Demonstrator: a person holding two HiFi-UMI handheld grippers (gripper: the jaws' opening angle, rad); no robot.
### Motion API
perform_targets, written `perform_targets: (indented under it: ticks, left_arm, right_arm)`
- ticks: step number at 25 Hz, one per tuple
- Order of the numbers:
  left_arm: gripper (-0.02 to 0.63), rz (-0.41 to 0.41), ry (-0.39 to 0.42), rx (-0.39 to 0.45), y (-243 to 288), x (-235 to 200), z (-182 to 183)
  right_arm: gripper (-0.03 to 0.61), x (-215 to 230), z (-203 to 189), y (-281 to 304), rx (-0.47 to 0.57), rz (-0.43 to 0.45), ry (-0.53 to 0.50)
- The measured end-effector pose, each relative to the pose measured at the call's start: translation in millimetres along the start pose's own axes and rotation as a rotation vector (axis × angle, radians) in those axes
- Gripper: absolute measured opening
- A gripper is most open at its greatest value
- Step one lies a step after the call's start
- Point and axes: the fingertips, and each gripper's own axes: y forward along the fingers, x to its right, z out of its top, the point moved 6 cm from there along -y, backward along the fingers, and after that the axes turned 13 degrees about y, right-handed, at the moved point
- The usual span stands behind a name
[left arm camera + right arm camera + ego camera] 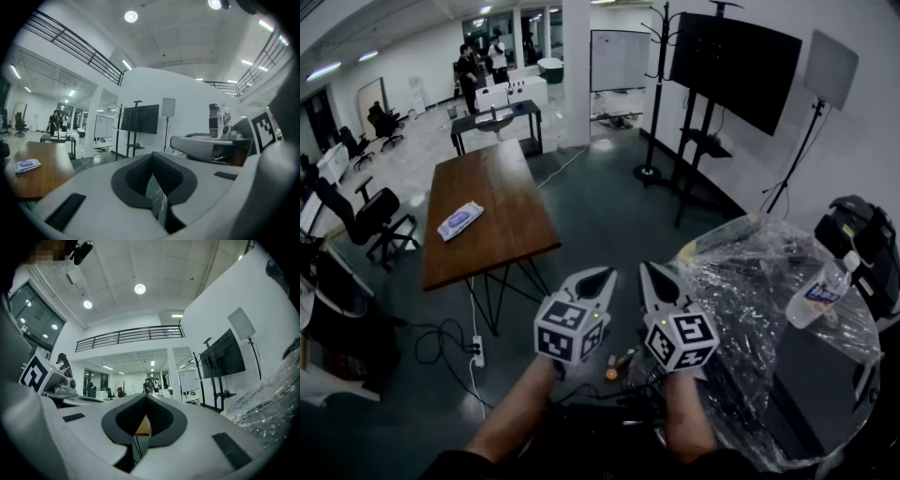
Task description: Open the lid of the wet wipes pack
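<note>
Wet wipes pack (460, 220) near left edge of table (502, 187), lid too small for you to see, left tool (598, 275) and right tool (649, 270) closed, empty

ahead of the fingers (598, 279) bare floor (609, 206) lay open up to the desk (502, 197). just right of the right fingers (657, 279) a wrapped table (750, 281) and bottle (821, 292) blocked the way; a tv stand (705, 145) stood beyond.

Wet wipes pack (460, 220) on wooden table (502, 178): too small to tell whether open or closed. Bottle (821, 292) label print unreadable. Black bag (862, 239) cut off at right edge.
</note>
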Motion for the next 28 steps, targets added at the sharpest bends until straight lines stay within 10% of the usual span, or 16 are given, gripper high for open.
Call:
perform_targets:
  ticks: [28]
  left_arm:
    - [0.005,0.154,-0.022,-0.05,-34,-76,-28]
  right_arm:
    - [0.011,-33,-20,64,-0.071,0.141,-0.025]
